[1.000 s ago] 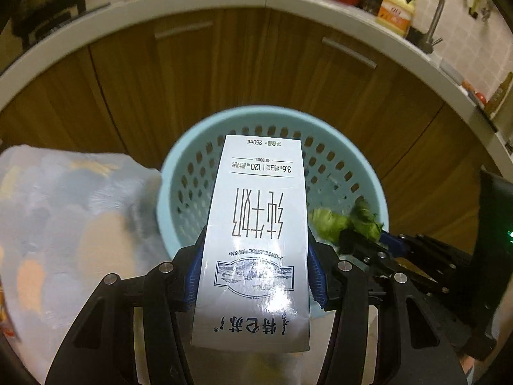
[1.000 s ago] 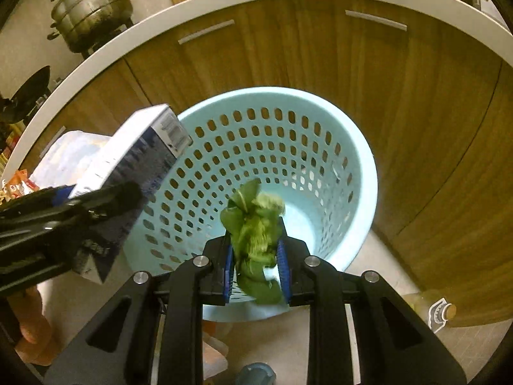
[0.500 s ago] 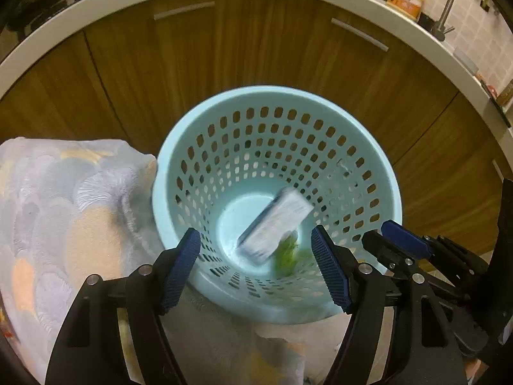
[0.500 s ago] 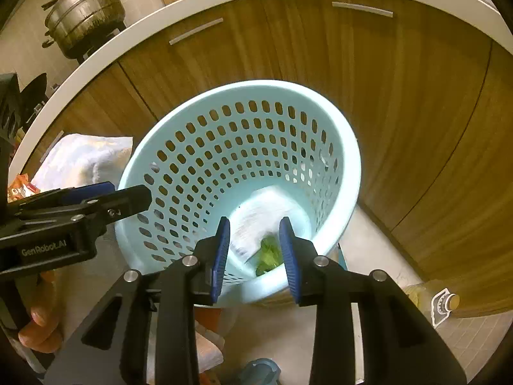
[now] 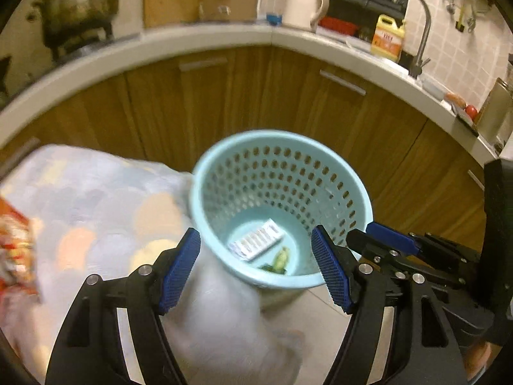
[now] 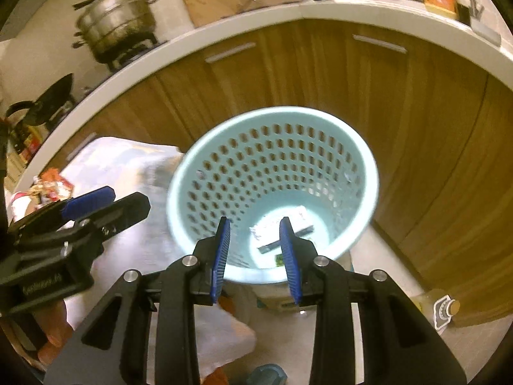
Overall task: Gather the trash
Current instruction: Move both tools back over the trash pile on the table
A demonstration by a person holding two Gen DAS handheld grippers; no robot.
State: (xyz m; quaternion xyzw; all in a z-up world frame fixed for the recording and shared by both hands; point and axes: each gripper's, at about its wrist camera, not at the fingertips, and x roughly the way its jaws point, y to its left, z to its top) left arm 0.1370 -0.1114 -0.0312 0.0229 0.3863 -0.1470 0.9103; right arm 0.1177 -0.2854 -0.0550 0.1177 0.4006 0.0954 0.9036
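Note:
A light blue perforated basket (image 5: 205, 173) stands on the floor before wooden cabinets; it also shows in the right wrist view (image 6: 179, 173). A white milk carton (image 5: 256, 243) lies on its bottom with a green scrap (image 5: 279, 260) beside it. The carton (image 6: 301, 219) shows in the right wrist view too. My left gripper (image 5: 256, 269) is open and empty above the basket's near rim. My right gripper (image 6: 255, 256) is open and empty, also over the near rim. It shows at the right of the left wrist view (image 5: 391, 243).
A patterned cloth (image 5: 96, 211) lies left of the basket, with a red snack packet (image 5: 16, 250) at its left edge. Wooden cabinets (image 5: 224, 102) curve behind. A bottle (image 6: 444, 309) lies on the floor at the right. Pots (image 6: 118, 29) sit on the counter.
Both grippers let go: the milk carton and the green scrap dropped into the basket. Both grippers have since pulled back and up from the basket, jaws open.

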